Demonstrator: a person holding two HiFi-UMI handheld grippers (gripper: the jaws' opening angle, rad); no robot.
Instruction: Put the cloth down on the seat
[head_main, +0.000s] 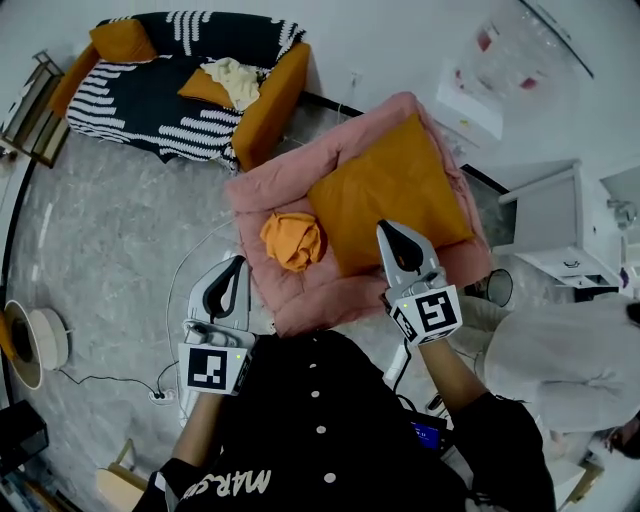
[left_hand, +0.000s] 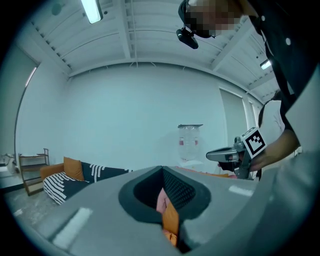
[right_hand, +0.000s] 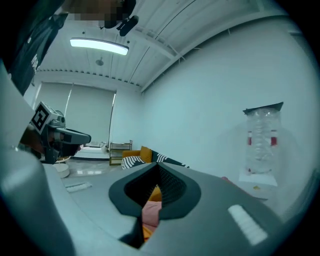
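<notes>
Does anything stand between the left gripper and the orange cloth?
Nothing visible does. The cloth lies bare on the pink seat, beside the cushion. The left gripper hangs by the seat's edge, apart from the cloth.

Only readable text: white "MARS" lettering (head_main: 228, 485) on the person's black shirt (head_main: 300, 420), upside down, rest unreadable.

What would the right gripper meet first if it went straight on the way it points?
Probably the orange cushion on the pink seat: in the head view the right gripper is at its near edge and points across it. Height is unclear, so it might pass above the cushion.
</notes>
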